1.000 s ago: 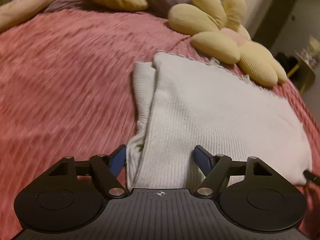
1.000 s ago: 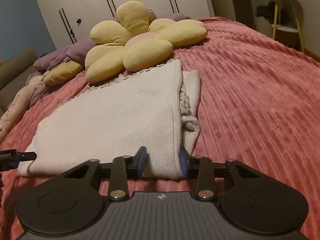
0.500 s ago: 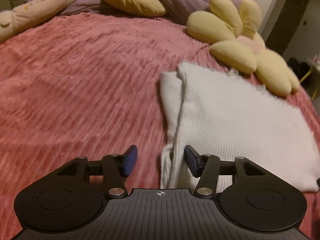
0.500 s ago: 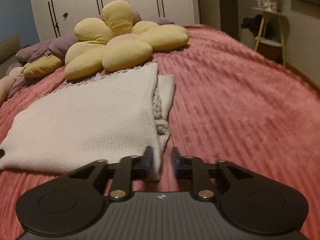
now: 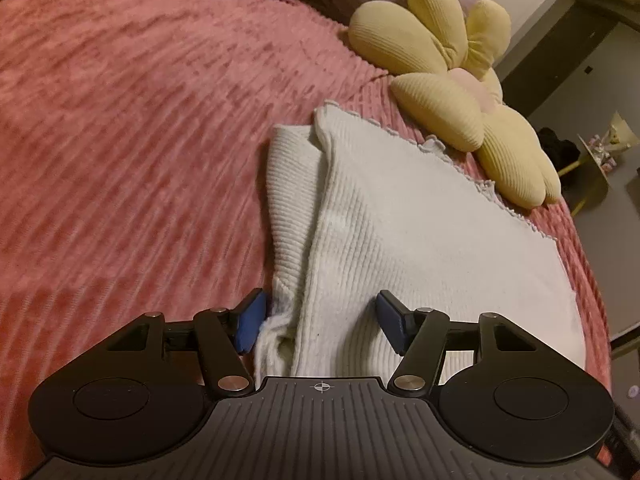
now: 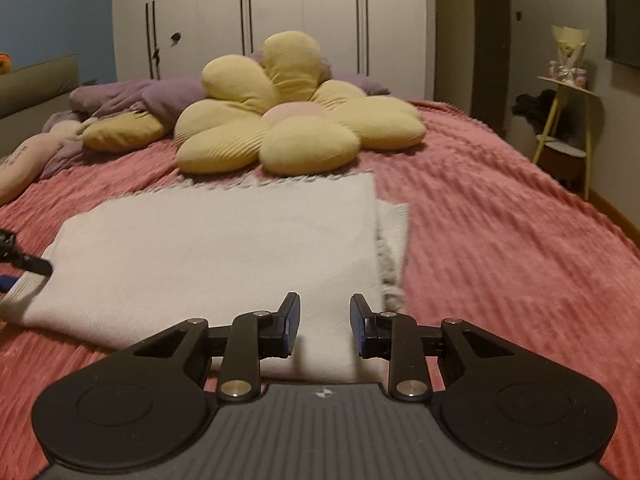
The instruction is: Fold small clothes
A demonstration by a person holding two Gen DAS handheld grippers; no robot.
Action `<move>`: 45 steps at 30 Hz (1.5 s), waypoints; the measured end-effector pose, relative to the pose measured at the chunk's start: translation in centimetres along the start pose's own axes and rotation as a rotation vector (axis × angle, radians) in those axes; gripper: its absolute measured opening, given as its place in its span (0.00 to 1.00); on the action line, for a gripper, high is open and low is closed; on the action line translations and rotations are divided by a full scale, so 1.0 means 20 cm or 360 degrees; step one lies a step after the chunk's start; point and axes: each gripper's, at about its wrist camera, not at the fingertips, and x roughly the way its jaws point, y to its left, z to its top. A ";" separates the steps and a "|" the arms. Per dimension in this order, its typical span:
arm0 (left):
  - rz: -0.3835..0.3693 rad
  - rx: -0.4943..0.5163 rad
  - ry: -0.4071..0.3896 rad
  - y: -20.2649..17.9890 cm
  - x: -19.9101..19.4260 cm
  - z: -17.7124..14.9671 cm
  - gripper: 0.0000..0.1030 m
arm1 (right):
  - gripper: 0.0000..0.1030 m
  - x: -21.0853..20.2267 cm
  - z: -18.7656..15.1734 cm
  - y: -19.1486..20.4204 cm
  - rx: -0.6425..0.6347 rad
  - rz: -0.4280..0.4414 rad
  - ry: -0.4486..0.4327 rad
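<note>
A white ribbed knit garment [image 5: 420, 232] lies folded flat on the pink bedspread [image 5: 120, 140]. My left gripper [image 5: 318, 322] is open, its blue-padded jaws straddling the near left corner of the garment, where a folded sleeve bunches. In the right wrist view the garment [image 6: 224, 256] lies ahead, and my right gripper [image 6: 324, 326] is open over its near right corner, with cloth lying between the jaws. The tip of the left gripper [image 6: 24, 264] shows at the garment's left corner.
A yellow flower-shaped cushion [image 6: 296, 124] lies just beyond the garment's far edge. Purple bedding [image 6: 132, 100] and more pillows lie at the head of the bed. White wardrobes [image 6: 280, 12] stand behind. A small yellow side table [image 6: 568, 120] stands right of the bed.
The right gripper, nearly shut at the garment's right edge half a second ago, has opened and shifted left over the cloth. The left gripper has opened wider and moved right, astride the garment's corner.
</note>
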 end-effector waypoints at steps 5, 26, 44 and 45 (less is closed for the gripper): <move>-0.0083 -0.0071 0.0004 0.02 0.00 0.02 0.41 | 0.25 0.02 -0.02 0.10 -0.0016 0.0139 0.0047; -0.0061 0.0070 -0.0062 -0.26 -0.10 0.13 0.21 | 0.26 -0.03 -0.09 0.12 -0.0047 0.0055 0.0029; -0.0172 0.0548 0.0019 -0.97 0.05 -0.29 0.65 | 0.26 -0.08 -0.09 -0.08 0.0058 0.0025 0.0048; -0.0196 0.0525 -0.0019 -0.94 -0.02 -0.30 0.74 | 0.26 -0.07 -0.07 -0.09 0.0059 0.0031 0.0042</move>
